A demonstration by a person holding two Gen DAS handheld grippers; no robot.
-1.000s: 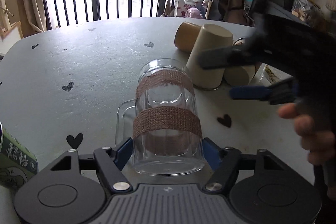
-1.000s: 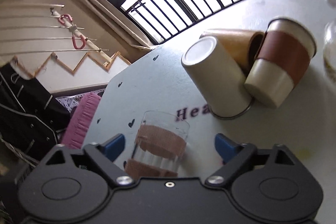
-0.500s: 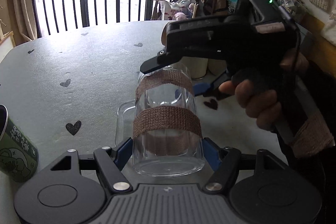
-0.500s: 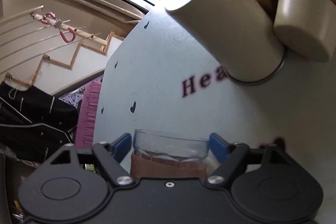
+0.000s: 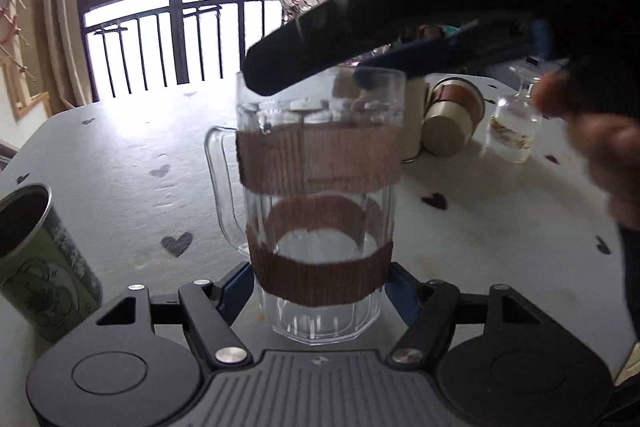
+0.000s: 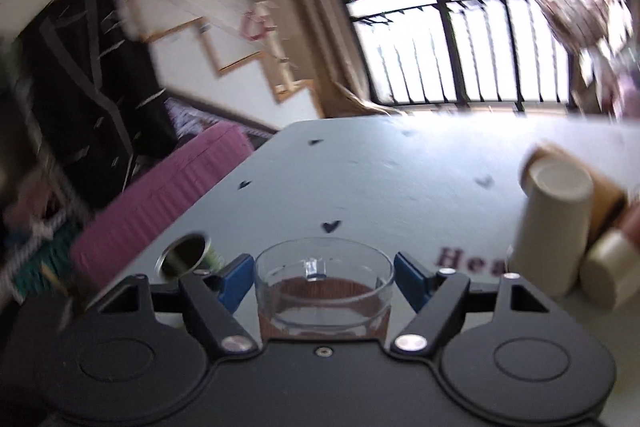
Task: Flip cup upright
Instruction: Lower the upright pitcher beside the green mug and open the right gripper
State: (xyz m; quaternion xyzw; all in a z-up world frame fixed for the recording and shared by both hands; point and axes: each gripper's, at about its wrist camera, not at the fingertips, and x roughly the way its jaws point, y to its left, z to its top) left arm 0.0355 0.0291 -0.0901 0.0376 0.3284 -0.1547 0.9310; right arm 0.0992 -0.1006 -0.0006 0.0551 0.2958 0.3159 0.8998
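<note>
A clear glass mug (image 5: 320, 211) with two brown burlap bands and a handle on its left stands upright on the grey table (image 5: 120, 155). My left gripper (image 5: 320, 283) is shut on the mug near its base. My right gripper (image 6: 324, 275) is shut on the mug's rim (image 6: 324, 267) from above; in the left wrist view its dark fingers (image 5: 304, 55) cross over the mug's top. The right wrist view is blurred.
A green tin can (image 5: 40, 267) stands at the left, also in the right wrist view (image 6: 186, 255). Several paper cups (image 6: 556, 227) lie and stand at the right, with a small glass jar (image 5: 514, 127). A pink cushion (image 6: 160, 199) lies past the table's left edge.
The mug has turned from lying on its side to standing upright. My right gripper closed on its rim and swung over it with it. The left gripper kept its hold.
</note>
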